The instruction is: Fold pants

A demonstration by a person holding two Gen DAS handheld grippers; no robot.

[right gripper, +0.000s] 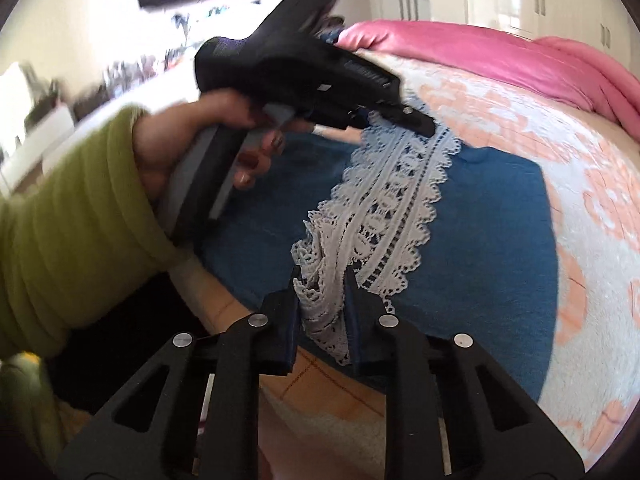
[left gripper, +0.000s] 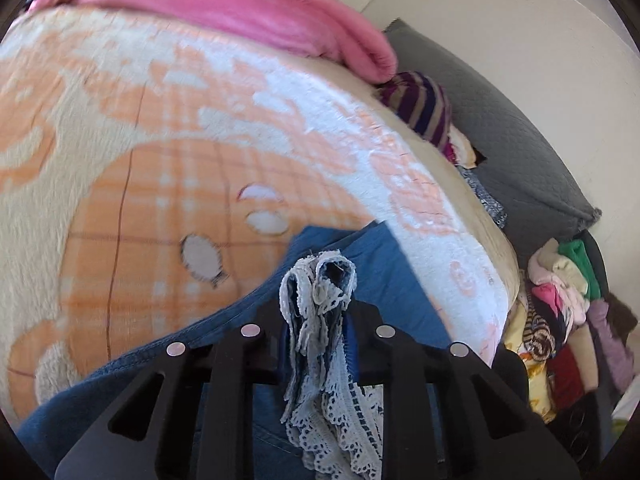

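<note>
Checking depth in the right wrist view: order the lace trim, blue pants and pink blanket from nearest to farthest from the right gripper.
1. lace trim: pinched in the right gripper.
2. blue pants: spread just beyond, on the bed.
3. pink blanket: bed's far edge, upper right.

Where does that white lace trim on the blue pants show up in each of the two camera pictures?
Left wrist view: lace trim bunched at bottom centre, pinched between the black fingers.
Right wrist view: lace trim runs diagonally across the middle, from one gripper to the other.
Shared landmark: the pink blanket along the bed's far edge.
</note>
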